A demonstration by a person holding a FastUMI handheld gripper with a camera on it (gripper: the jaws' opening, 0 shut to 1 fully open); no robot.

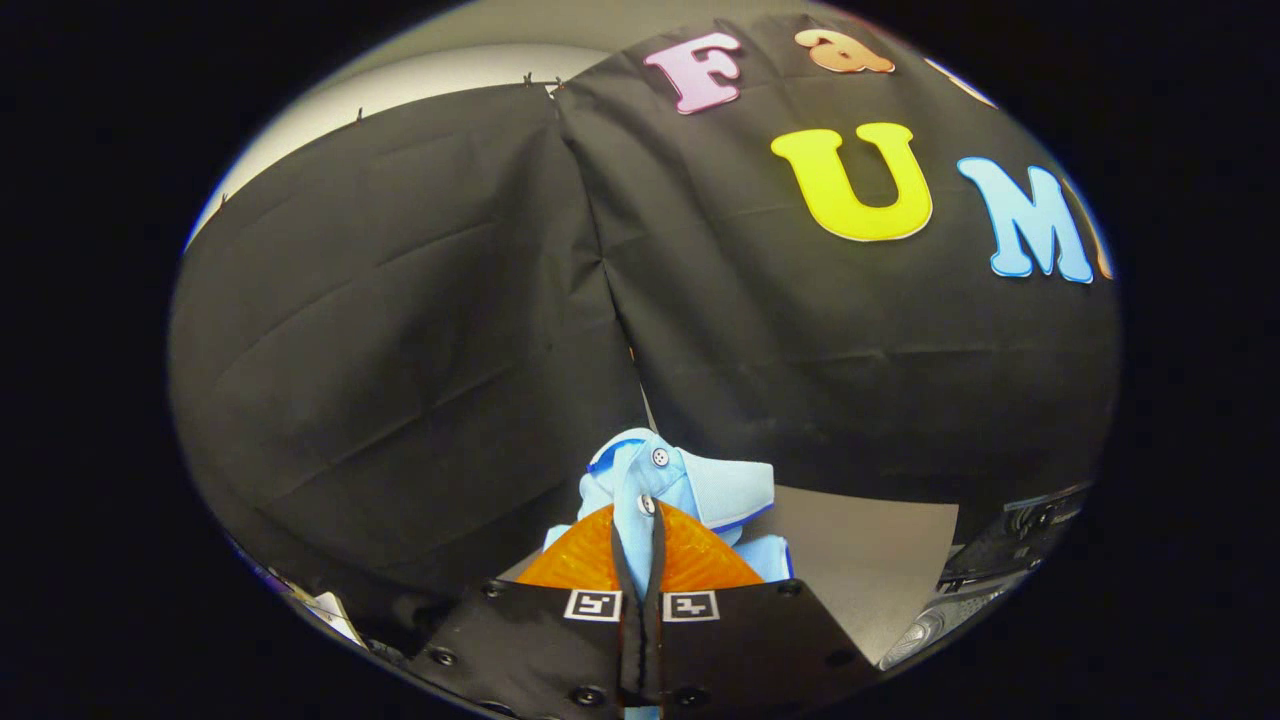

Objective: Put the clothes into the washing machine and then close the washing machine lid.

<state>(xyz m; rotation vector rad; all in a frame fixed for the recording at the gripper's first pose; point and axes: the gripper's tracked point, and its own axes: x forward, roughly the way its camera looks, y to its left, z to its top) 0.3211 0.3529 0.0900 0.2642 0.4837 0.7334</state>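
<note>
A light blue polo shirt (pixel 668 480) with white buttons and a collar is pinched between my two fingers, its button placket squeezed in the narrow slit between them. My gripper (pixel 640 545) is shut on that fabric and holds it up in the air in front of the black cloth wall. The collar bunches just above the fingertips, and more of the shirt hangs down behind them. Off to the lower right, a dark edge with metal parts of the washing machine (pixel 1000 560) shows, well apart from the fingers.
Black cloth wall (pixel 400 330) stands close ahead and to both sides. A grey surface (pixel 860 560) lies below the shirt, right of the fingers. Some paper-like items (pixel 325 610) sit low at the left.
</note>
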